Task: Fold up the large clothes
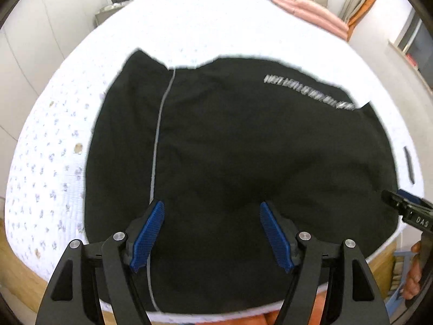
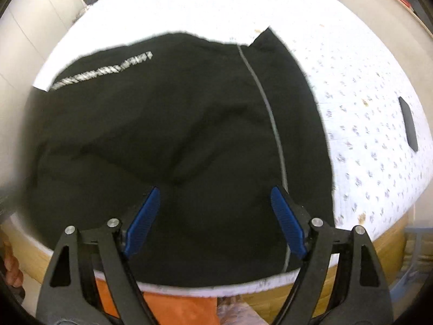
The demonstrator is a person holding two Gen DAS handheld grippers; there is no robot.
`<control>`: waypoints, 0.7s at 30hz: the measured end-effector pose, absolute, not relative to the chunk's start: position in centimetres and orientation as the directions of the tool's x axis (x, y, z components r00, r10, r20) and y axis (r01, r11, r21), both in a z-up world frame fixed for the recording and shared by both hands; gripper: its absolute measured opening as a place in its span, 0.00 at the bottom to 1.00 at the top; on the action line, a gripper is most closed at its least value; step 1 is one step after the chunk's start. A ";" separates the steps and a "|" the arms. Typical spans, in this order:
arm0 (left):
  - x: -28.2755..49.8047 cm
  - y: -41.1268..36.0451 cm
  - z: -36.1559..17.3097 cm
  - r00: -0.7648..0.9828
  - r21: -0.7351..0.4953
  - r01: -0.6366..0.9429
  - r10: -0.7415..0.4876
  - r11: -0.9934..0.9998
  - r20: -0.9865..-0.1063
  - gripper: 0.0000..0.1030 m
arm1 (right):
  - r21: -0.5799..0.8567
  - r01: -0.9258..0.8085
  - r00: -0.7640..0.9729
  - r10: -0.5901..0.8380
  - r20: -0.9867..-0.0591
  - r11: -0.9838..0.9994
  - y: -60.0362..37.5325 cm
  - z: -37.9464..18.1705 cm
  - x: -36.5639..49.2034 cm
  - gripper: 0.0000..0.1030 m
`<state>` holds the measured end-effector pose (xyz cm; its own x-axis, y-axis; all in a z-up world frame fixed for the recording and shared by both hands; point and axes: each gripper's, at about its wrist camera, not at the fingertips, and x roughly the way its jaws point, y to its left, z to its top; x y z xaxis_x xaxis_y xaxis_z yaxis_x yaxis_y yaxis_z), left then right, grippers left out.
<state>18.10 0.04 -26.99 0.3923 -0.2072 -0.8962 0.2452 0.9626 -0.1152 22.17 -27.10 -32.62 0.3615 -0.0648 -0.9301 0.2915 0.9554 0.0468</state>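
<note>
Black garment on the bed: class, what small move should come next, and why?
Probably lower both open tools, left and right, onto the near edge of the black garment and grip it: it lies spread on the bed, unheld.

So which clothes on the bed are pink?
The folded pink garment at the bed's far corner; the big black garment lies spread out near the grippers.

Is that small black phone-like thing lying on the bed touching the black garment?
Apart. In the right wrist view the black slab lies on the patterned bedsheet, with a wide strip of bare sheet between it and the black garment.
</note>
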 end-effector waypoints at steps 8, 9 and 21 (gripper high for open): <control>11.5 -1.5 -16.1 0.584 0.024 0.296 -0.161 0.955 -0.795 0.73 | 0.049 0.312 0.501 -0.120 -0.857 0.949 -25.9 -23.2 16.1 0.84; 10.9 -1.5 -15.0 0.602 0.029 0.298 -0.164 0.954 -0.781 0.73 | 0.047 0.314 0.510 -0.126 -0.851 0.948 -25.6 -22.4 15.7 0.84; 3.9 0.3 -5.3 0.721 0.028 0.260 -0.175 0.965 -0.670 0.74 | 0.000 0.267 0.631 -0.175 -0.756 0.964 -20.6 -14.7 12.2 0.94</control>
